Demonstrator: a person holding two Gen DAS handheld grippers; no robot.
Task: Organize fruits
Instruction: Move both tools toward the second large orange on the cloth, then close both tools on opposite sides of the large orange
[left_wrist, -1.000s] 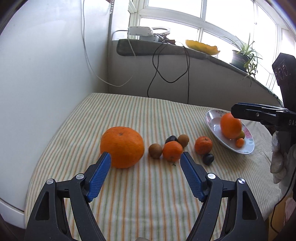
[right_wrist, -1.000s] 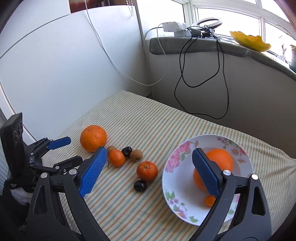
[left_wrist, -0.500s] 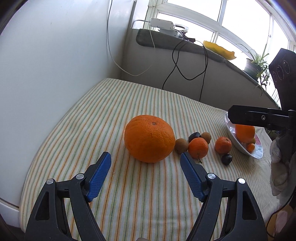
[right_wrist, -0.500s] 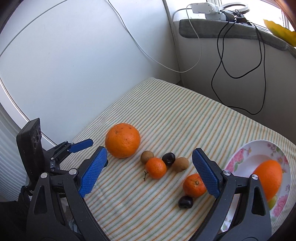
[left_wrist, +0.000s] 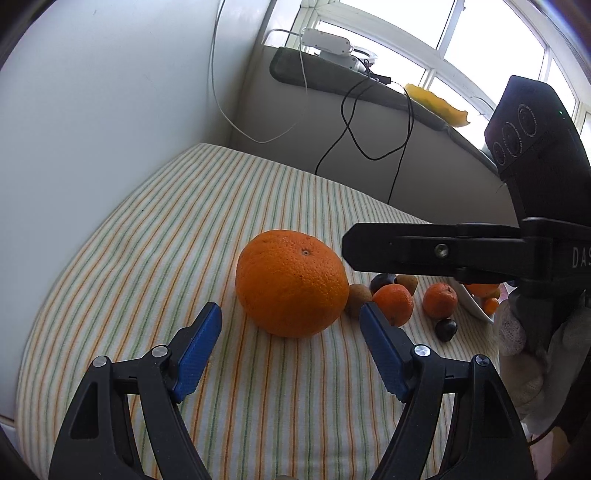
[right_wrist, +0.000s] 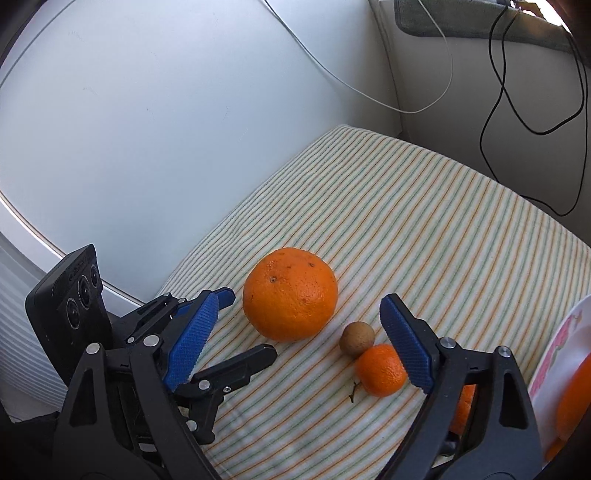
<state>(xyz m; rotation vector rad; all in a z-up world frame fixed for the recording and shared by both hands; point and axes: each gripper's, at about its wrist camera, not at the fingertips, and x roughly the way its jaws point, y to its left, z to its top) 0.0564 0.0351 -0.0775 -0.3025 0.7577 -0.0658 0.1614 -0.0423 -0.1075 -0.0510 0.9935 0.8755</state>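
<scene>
The plate (left_wrist: 471, 304) is largely hidden behind the right gripper (right_wrist: 301, 334); its fruit is cut off. The big orange (left_wrist: 291, 282) rests on the striped cloth (left_wrist: 184, 229), ahead of the left gripper (left_wrist: 291, 328). Both grippers stand open, empty. A kiwi (right_wrist: 356, 339), tangerine (right_wrist: 380, 370) and dark plum (left_wrist: 446, 329) lie beside.

left claw (left_wrist: 290, 343) spread wide, right claw (right_wrist: 300, 339) likewise

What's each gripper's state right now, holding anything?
Left gripper: open, empty, jaws wide just short of the large orange.
Right gripper: open, empty, aimed at the same orange.
</scene>
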